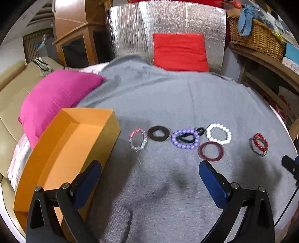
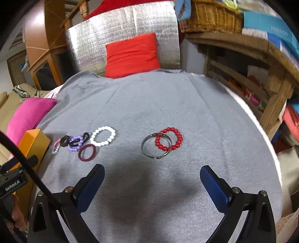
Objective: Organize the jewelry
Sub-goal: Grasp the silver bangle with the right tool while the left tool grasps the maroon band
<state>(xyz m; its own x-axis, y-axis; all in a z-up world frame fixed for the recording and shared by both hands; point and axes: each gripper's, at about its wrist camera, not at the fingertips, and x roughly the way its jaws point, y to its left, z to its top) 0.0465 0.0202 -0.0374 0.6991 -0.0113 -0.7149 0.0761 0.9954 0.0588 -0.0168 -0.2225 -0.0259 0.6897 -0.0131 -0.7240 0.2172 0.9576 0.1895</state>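
Observation:
Several bracelets lie in a row on the grey cloth (image 1: 168,97). From left: a clear bead bracelet (image 1: 138,139), a dark brown ring (image 1: 158,134), a purple bead bracelet (image 1: 185,139) with a black hair tie on it, a maroon bangle (image 1: 211,151), a white bead bracelet (image 1: 218,133), and a red bead bracelet (image 2: 169,139) over a silver cuff (image 2: 156,147). An open orange box (image 1: 61,155) stands at the left. My left gripper (image 1: 149,172) is open and empty, short of the row. My right gripper (image 2: 152,174) is open and empty, short of the red bracelet.
A pink cushion (image 1: 56,101) lies behind the box. A red cushion (image 1: 180,52) leans on a silver foil panel (image 1: 129,31) at the back. A wooden shelf (image 2: 252,74) with a wicker basket (image 2: 211,16) stands at the right. A beige sofa (image 1: 11,97) is at the left.

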